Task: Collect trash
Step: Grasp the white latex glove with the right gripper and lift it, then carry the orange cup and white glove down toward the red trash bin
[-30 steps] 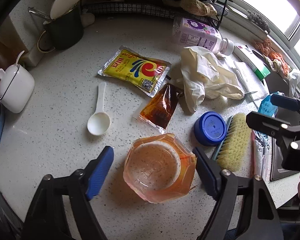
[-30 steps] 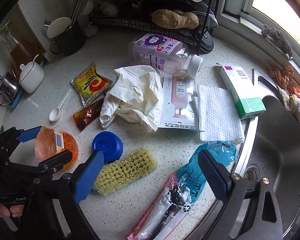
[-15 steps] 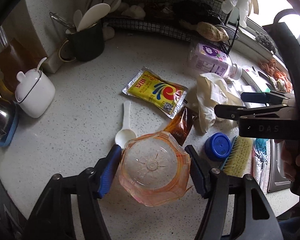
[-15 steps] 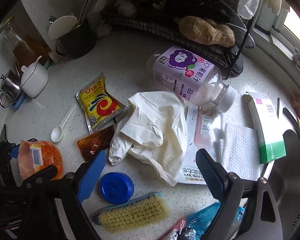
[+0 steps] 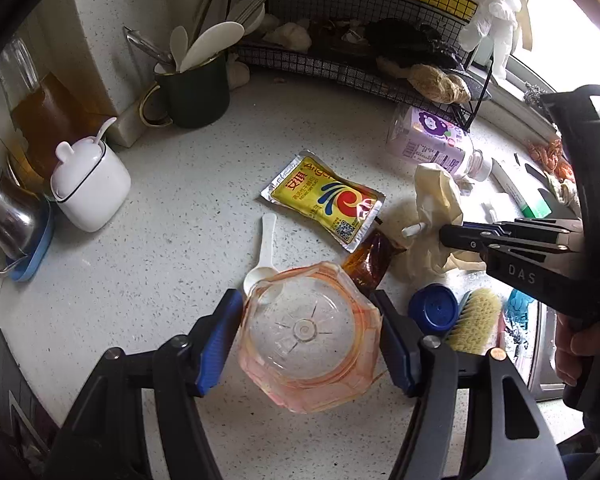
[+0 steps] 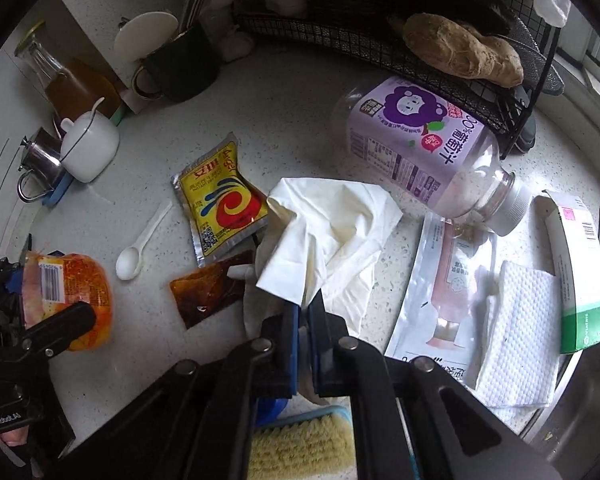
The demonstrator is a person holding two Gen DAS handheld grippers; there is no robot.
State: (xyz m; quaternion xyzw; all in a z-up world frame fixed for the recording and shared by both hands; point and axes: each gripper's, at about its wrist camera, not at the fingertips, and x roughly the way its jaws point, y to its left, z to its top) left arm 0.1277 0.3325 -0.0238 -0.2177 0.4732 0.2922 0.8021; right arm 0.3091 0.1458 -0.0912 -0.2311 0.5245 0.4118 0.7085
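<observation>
Orange cup [image 5: 308, 344] lifted, crumpled cream glove [image 6: 328, 236] – pinched

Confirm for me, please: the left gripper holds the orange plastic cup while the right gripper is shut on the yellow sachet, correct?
Not quite. The right gripper is shut on the crumpled white glove, not the yellow sachet, which lies untouched on the counter, as the right wrist view shows. The left gripper does hold the orange plastic cup.
</observation>
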